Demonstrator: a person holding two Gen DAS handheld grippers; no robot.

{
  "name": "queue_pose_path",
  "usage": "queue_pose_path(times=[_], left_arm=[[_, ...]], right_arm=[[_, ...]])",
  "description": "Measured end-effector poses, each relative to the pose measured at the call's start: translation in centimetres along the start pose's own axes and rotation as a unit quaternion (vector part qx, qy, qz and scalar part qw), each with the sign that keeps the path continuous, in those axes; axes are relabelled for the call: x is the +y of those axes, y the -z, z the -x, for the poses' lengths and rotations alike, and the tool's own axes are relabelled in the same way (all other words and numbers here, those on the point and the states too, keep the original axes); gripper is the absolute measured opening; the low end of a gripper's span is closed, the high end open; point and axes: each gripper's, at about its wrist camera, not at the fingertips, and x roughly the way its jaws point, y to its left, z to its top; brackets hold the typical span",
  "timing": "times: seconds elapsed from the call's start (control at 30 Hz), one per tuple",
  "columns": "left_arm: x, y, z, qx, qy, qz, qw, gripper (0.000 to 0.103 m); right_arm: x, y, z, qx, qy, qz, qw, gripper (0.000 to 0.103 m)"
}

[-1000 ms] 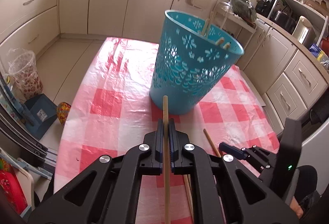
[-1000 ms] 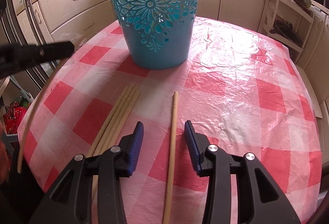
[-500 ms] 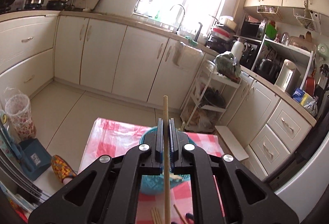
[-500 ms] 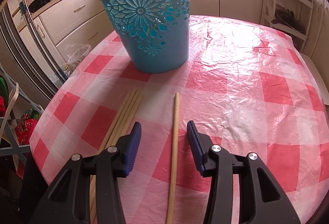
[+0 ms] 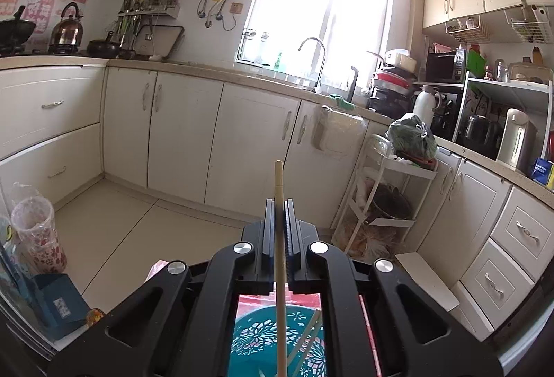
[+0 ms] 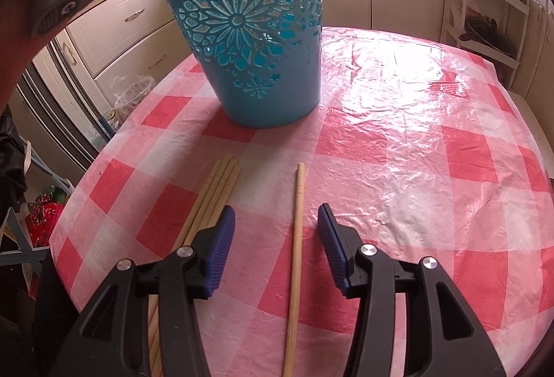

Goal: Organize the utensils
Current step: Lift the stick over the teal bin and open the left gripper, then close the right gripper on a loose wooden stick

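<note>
Left gripper (image 5: 279, 221) pinches a chopstick (image 5: 281, 276) above the basket (image 5: 256, 339); right gripper (image 6: 276, 231) spread.

bright daylight from blown-out window (image 5: 322, 6), glare on tablecloth (image 6: 398, 65), sharp focus, fisheye-curved dark corners

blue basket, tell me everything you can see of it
The blue basket is a teal plastic bin, tapered toward its base, its wall pierced with flower and star cutouts. It stands upright on the red-and-white checked tablecloth, beyond the loose chopsticks. Chopstick ends poke above its rim at the left. The left wrist view looks down into its mouth, where sticks lean inside, and the left claw holds one chopstick above it.
</note>
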Motion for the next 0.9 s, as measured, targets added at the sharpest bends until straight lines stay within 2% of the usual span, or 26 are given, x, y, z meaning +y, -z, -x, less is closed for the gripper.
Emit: queue_pose_path(times=[0.23,0.47,0.53,0.6,0.7,0.8,0.9], left_arm=[[-0.3,2.3,-0.9,0.009,-0.005,-0.024,0.9997,0.005],[-0.5,5.1,-0.9,0.059,-0.006,-0.064,0.9962,0.006],[-0.2,5.5,0.1,0.063,-0.011,-0.067,0.9957,0.013],[0.5,5.5,2.0,0.053,-0.02,-0.059,0.9967,0.037],[2.4,5.8,6.1,0.018,-0.048,-0.041,0.9979,0.061],[4.8,7.3,9.3,0.009,-0.084,-0.027,0.9961,0.072],[7.7,10.6,10.2,0.048,-0.101,-0.007,0.9937,0.075]], right_arm=[[-0.1,-0.1,-0.1,0.001,-0.003,-0.003,1.0,0.05],[0.0,-0.3,-0.2,0.001,-0.004,-0.002,1.0,0.05],[-0.1,-0.3,-0.1,0.002,-0.007,-0.002,1.0,0.05],[-0.5,-0.4,-0.1,0.004,-0.016,-0.008,1.0,0.05],[-1.4,-0.5,0.1,0.007,-0.032,-0.025,0.999,0.048],[-1.8,-0.4,0.2,0.006,-0.031,-0.029,0.999,0.041],[-1.5,-0.3,0.1,0.006,-0.016,-0.017,1.0,0.037]])
